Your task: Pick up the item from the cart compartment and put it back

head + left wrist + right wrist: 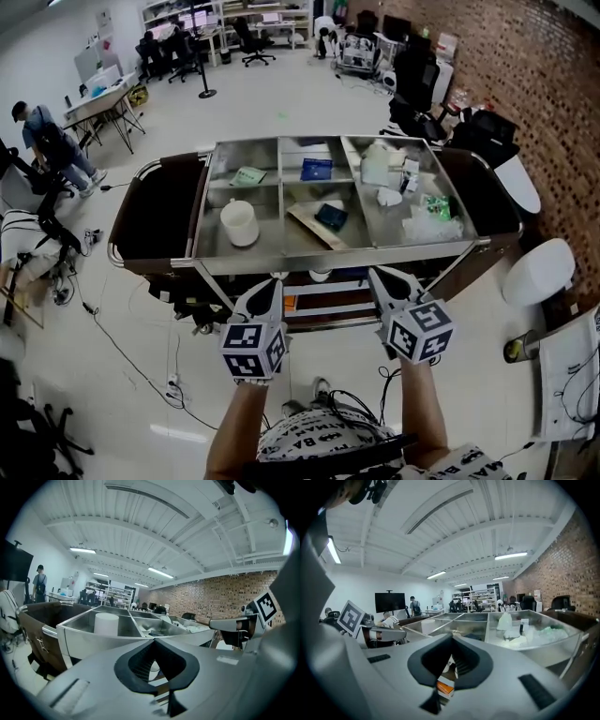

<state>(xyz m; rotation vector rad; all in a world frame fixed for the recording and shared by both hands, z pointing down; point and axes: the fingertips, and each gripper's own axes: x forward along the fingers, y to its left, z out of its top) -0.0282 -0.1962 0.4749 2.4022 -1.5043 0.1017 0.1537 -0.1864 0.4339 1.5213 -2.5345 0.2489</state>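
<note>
1. Head view: a steel-topped cart [328,258] with open compartments stood on a pale floor, a brick wall [525,66] running along the right.
   - The left claw [270,284] and the right claw [377,275] were held side by side just short of the cart's near rim. They were well apart from each other, and each was pinched to a narrow point with nothing in it.
   - Every item lay inside a compartment – none was in a claw – and which one the task meant could not be told.
   - A white cup [239,223] stood upright in the near-left compartment, with a green packet [248,175] in the one behind it.
   - A blue box [316,169] lay in the far-middle compartment, and a dark pouch [330,217] rested on a tan board in the near-middle one.
   - White bags [380,164] and other small packets filled the long right compartment.
   - A person [47,141] stood at a desk far off to the left.

2. Left gripper view: the jaws met at their tips, empty. Beyond them rose the cart's steel wall, with the cup showing above it.

3. Right gripper view: the jaws were likewise closed on nothing. Through the gap behind the tips, an orange box [445,686] showed low on the cart. The right compartment's bags sat beyond and to the right.
</note>
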